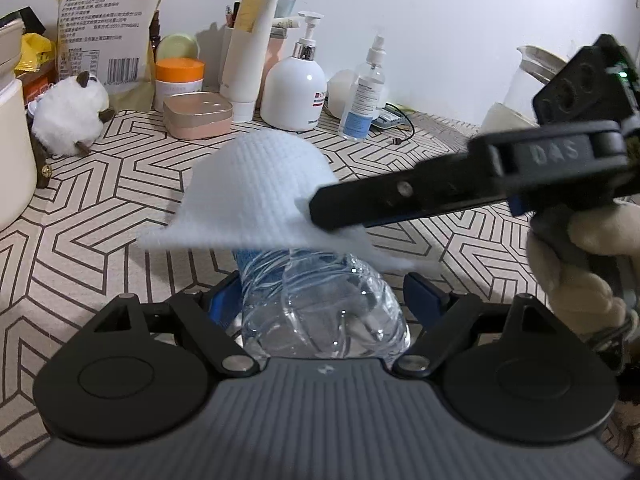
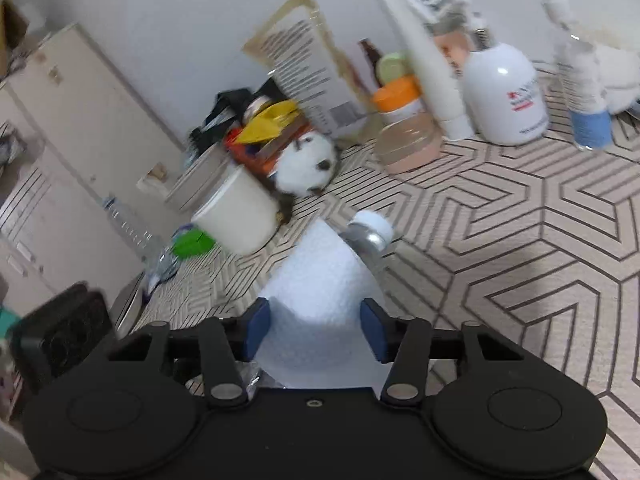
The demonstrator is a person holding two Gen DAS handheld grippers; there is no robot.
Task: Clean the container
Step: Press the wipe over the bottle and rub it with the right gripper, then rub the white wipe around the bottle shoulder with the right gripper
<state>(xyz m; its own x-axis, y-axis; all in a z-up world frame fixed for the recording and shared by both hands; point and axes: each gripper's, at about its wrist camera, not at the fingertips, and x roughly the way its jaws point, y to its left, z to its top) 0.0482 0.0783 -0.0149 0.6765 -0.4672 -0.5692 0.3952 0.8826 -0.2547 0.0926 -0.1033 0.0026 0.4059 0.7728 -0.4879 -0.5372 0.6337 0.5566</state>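
Observation:
A clear plastic bottle (image 1: 320, 320) lies along my left gripper (image 1: 320, 300), whose blue pads are shut on its body and hold it off the patterned table (image 1: 100, 220). A white textured cloth (image 1: 256, 192) is draped over the bottle's far half. My right gripper (image 1: 320, 216) comes in from the right with a black finger pressed onto the cloth. In the right wrist view its blue pads (image 2: 256, 328) clamp the cloth (image 2: 320, 280) wrapped round the bottle, and the white cap (image 2: 374, 222) pokes out beyond it. A gloved hand (image 1: 580, 264) holds the right gripper.
Along the back wall stand a white pump bottle (image 1: 294, 92), a spray bottle (image 1: 364, 92), an orange-lidded jar (image 1: 180, 80), a pink case (image 1: 198, 114) and a plush toy (image 1: 70, 120). A cream container (image 1: 12, 160) is at the left, a glass jug (image 1: 528, 76) at the right.

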